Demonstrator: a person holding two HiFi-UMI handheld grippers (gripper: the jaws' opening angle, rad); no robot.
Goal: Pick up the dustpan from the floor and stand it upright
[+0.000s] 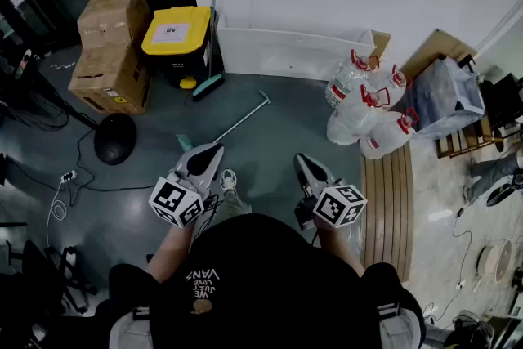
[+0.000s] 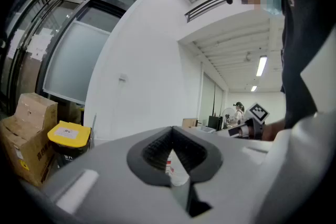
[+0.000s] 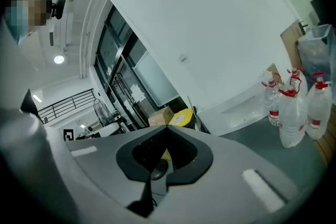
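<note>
The water bottles [image 1: 364,114] stand ahead and to the right of the right gripper [image 1: 306,163], where a swinging handle could topple them. The dustpan [image 1: 241,118] lies flat on the floor just ahead of the left gripper [image 1: 206,153], its thin handle angled away rightward. Both grippers are closed and empty. Brought down like that, they would likely just shove it, and the slim handle may twist in a grip.

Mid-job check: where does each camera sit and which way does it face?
Head view: on the person's head, looking steeply down at the floor and dustpan; torso, left gripper, right gripper show.
Left gripper view: rides the left gripper, level toward the white wall; its shut jaws show.
Right gripper view: rides the right gripper, facing water bottles; shut jaws show.
Shared: yellow-lidded bin in all three.
</note>
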